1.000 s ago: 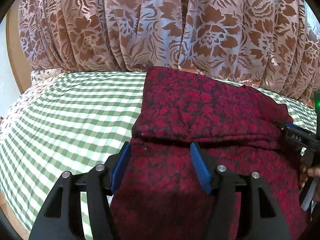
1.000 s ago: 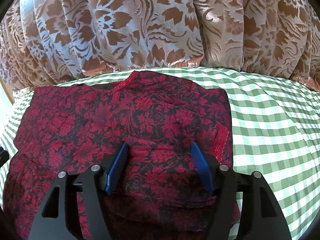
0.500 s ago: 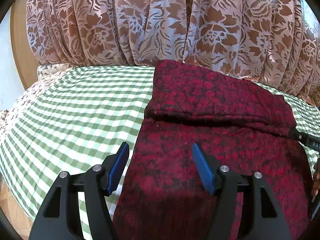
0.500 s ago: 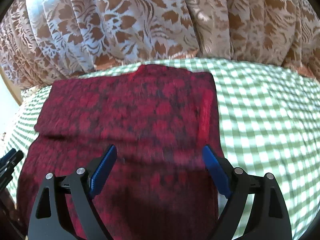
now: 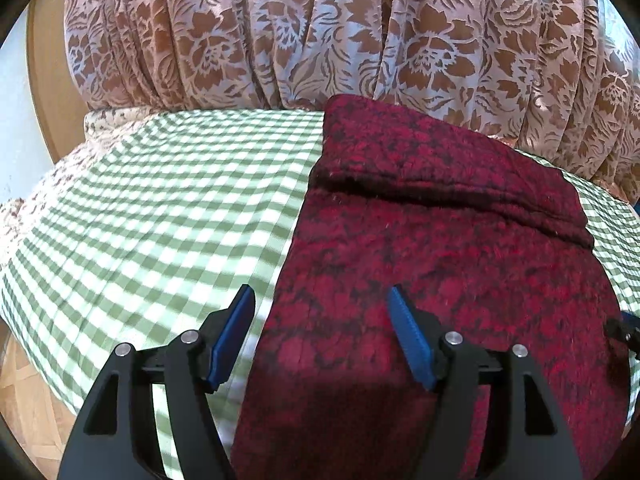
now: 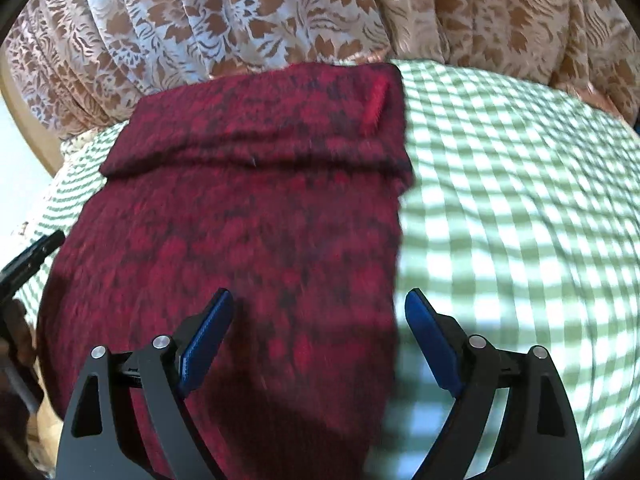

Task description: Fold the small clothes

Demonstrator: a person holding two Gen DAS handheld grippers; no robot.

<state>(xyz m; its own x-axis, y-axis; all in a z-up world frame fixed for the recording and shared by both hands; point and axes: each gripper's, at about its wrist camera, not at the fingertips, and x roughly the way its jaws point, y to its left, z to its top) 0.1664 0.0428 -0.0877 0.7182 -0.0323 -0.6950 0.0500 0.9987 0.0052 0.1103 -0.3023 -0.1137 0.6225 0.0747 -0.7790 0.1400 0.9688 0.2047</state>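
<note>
Both grippers, left (image 5: 320, 332) & right (image 6: 316, 336), have let go and pulled back w/ jaws wide and empty, leaving the garment (image 5: 440, 260) flat on the checked cloth (image 5: 160, 220), far part folded over — next fold probably due.

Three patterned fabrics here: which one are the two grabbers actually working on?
The dark red floral garment, lying partly folded on the green checked cloth. The open left gripper and right gripper straddle its edges; the brown floral curtain just hangs behind.
</note>
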